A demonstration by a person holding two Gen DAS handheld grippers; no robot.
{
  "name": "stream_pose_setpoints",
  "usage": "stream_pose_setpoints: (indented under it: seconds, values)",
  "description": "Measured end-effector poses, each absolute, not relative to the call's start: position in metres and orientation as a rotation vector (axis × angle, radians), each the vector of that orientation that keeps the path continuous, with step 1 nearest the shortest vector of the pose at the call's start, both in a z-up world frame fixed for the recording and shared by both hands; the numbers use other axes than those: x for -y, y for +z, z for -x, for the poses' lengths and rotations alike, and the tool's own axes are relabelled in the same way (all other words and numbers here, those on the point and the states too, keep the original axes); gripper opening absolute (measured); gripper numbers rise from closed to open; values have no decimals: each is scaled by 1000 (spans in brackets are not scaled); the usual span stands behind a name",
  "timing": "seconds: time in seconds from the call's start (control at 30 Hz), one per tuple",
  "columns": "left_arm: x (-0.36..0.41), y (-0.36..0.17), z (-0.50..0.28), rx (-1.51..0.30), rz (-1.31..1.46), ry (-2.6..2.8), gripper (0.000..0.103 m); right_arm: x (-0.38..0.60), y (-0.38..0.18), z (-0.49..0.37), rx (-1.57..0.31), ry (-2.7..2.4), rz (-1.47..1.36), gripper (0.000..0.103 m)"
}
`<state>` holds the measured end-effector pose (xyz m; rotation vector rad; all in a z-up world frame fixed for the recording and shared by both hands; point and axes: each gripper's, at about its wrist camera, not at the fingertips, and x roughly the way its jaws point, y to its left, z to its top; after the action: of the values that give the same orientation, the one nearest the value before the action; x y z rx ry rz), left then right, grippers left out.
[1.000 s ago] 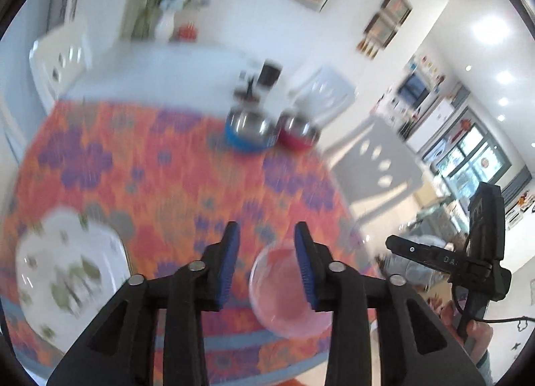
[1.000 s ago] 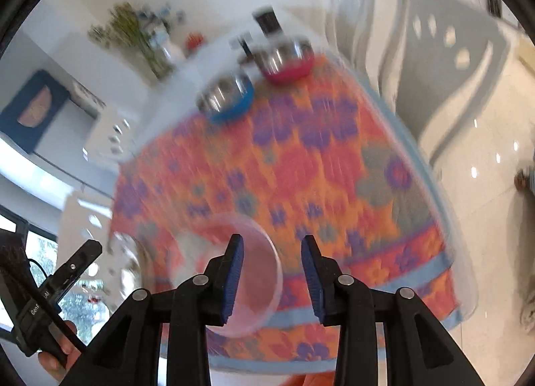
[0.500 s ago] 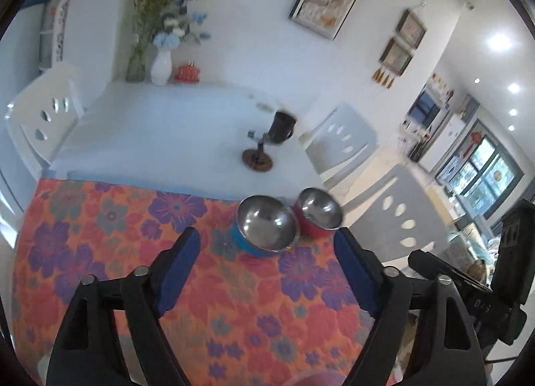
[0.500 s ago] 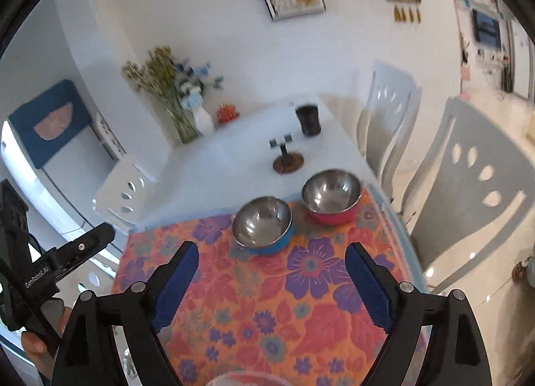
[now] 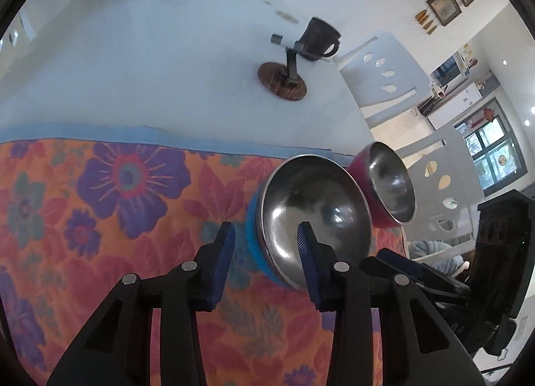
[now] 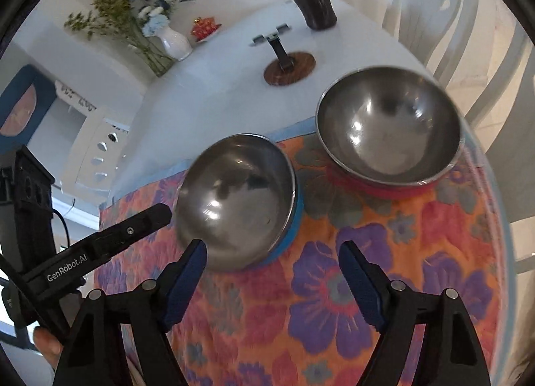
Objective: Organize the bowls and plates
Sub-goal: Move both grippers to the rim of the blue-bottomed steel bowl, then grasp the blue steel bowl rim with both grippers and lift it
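Two steel bowls stand on the floral cloth near its far edge: a blue-sided bowl (image 5: pixel 314 212) (image 6: pixel 234 202) and a red-sided bowl (image 5: pixel 389 185) (image 6: pixel 388 128) to its right. My left gripper (image 5: pixel 265 260) is open, its jaws straddling the blue bowl's near left wall, right pad over the inside, left pad outside. My right gripper (image 6: pixel 272 280) is wide open and empty, just in front of the blue bowl, and the left gripper's finger (image 6: pixel 133 229) shows at that bowl's left rim.
Beyond the cloth (image 5: pixel 100 219) lies the white table (image 5: pixel 150 68) with a phone stand on a wooden disc (image 5: pixel 284 82), a dark cup (image 5: pixel 317 40), a white vase of flowers (image 6: pixel 174 41) and a small red item (image 6: pixel 205 26). White chairs (image 5: pixel 384 68) stand at the right.
Both grippers moved forward and down to the two steel bowls. The left jaws narrowed around the blue bowl's wall. The pink plate and white plate near the front edge left view.
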<state>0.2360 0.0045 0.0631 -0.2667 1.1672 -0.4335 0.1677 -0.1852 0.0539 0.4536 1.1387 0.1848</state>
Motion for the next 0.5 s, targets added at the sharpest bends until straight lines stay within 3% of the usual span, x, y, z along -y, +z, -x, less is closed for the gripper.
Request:
stream_pose_setpoints:
  seconds: [0.1, 0.17, 0.27, 0.3, 0.37, 0.43, 0.5]
  values:
    - [6, 50, -245, -1198, 241, -426, 34, 184, 40, -182, -1155, 208, -451, 64]
    - [10, 44, -249, -1213, 228, -423, 30, 184, 32, -188, -1148, 213, -448, 61]
    - [11, 38, -253, -1215, 246, -429, 21, 185, 27, -190, -1128, 205, -457, 57]
    - [11, 37, -254, -1210, 248, -422, 13, 185, 26, -191, -1125, 203, -456, 56]
    - [12, 38, -253, -1176, 241, -396, 10, 185, 23, -196, -1122, 204, -443, 52]
    - [13, 37, -255, -1163, 233, -376, 9, 183, 22, -201, -1114, 204, -414, 34]
    - [12, 39, -255, -1159, 237, -379, 9, 180, 23, -202, -1108, 187, -367, 29]
